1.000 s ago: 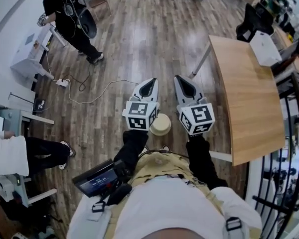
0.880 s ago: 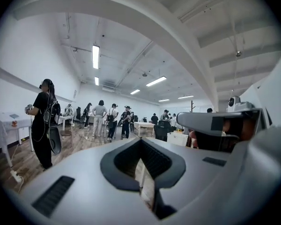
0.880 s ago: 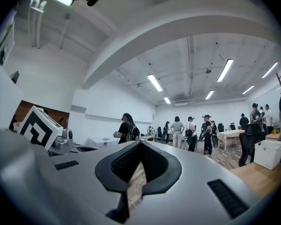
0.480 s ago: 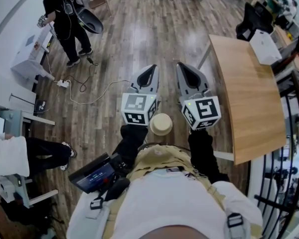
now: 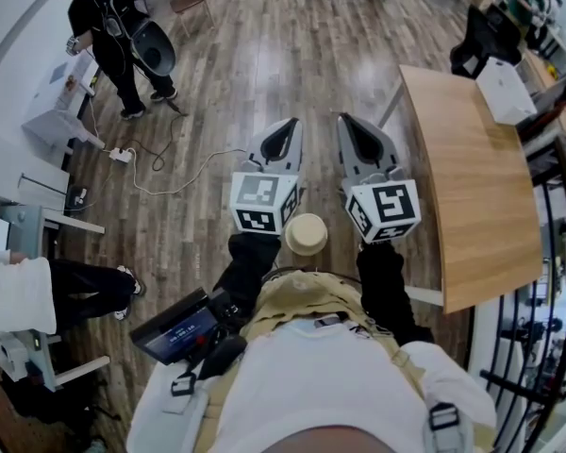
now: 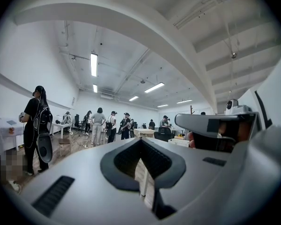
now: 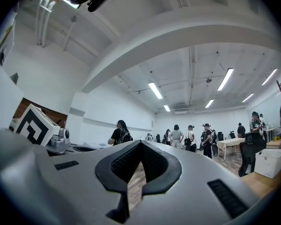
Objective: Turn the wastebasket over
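Note:
No wastebasket shows for certain. A person in black [image 5: 104, 36] at the far left of the head view carries a dark oval tub [image 5: 154, 45], also seen in the left gripper view [image 6: 44, 146]. My left gripper [image 5: 285, 128] and right gripper [image 5: 347, 123] are held side by side in front of my chest, pointing out level over the wood floor. Both are shut with nothing between the jaws. In the left gripper view [image 6: 140, 139] and the right gripper view [image 7: 140, 142] the jaw tips meet and only the room lies beyond them.
A long wooden table [image 5: 472, 187] stands to the right with a white box [image 5: 503, 88] at its far end. A power strip and cable [image 5: 123, 156] lie on the floor at left. A seated person [image 5: 19, 291] is at my left. Several people stand far back.
Both grippers have risen toward the head camera and look larger, still shut and side by side. The person in black with the dark tub has shifted on the far left.

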Demonstrator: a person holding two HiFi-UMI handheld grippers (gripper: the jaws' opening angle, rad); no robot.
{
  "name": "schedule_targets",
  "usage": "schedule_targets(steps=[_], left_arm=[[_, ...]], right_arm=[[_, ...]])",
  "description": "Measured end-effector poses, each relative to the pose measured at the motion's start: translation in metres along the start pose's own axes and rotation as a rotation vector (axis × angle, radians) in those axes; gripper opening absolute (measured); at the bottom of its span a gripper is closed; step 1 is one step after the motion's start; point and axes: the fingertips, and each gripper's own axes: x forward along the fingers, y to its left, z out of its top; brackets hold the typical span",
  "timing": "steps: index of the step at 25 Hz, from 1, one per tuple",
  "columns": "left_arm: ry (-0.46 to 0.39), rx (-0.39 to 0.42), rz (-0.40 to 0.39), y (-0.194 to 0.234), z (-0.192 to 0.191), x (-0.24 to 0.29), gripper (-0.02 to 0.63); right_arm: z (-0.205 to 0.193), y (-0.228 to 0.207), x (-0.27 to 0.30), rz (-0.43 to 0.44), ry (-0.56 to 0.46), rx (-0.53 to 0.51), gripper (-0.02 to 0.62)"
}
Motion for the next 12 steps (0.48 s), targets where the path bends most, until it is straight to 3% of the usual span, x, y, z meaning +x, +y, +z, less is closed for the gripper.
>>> schedule_targets(steps=[12], left_arm=[[0.006,-0.003,-0.007,0.0,-0.0031,0.0062,0.002]], right_arm=[[-0.0062,-0.0049,0.0028,-0.006,0.01,-0.001,0.02]])
